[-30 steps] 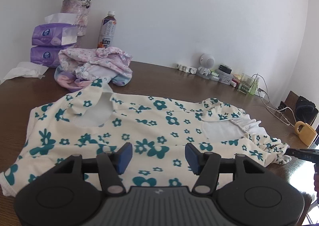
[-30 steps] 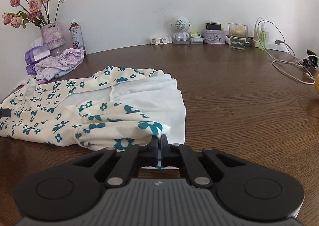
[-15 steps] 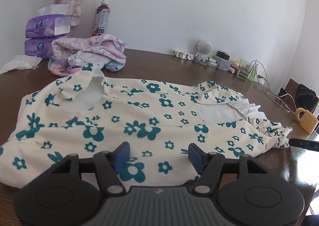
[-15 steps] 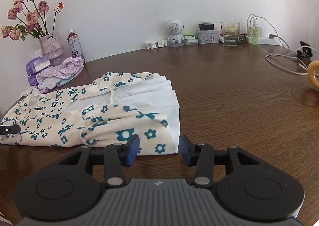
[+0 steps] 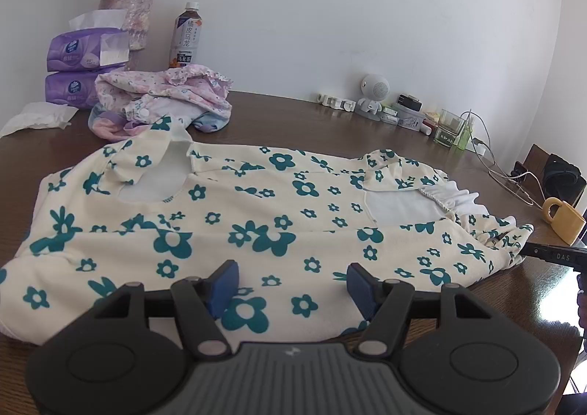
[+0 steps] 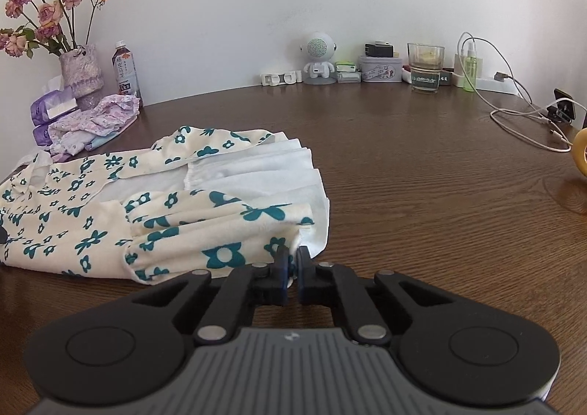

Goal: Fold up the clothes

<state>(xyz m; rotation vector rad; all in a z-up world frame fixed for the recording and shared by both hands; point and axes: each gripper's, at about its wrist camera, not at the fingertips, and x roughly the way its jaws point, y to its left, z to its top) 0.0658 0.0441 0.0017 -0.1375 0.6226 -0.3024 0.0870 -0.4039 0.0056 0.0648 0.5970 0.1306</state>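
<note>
A cream garment with teal flowers (image 5: 293,217) lies flat on the brown table (image 6: 422,165), neckline at the left and white lining showing at the right. My left gripper (image 5: 291,277) hovers over the garment's near edge, open, its blue pads (image 5: 223,281) apart with only cloth beneath them. In the right wrist view the garment (image 6: 91,224) stretches away to the left. My right gripper (image 6: 292,261) is shut on the near corner of its hem, with a thin fold of fabric pinched between the pads. The right gripper's tip (image 5: 554,255) shows at the garment's right end.
A pile of pink and lilac clothes (image 5: 161,99) sits behind the garment, with purple tissue packs (image 5: 84,52), a vase of flowers (image 6: 80,66) and a drink bottle (image 5: 187,37). A yellow mug (image 5: 563,219), cables (image 6: 521,114), a glass (image 6: 425,65) and a small white speaker (image 6: 318,55) line the right and back.
My right gripper let go of the hem, stood open half a second ago, and has closed on the hem corner again. The left jaws widened slightly over the near edge.
</note>
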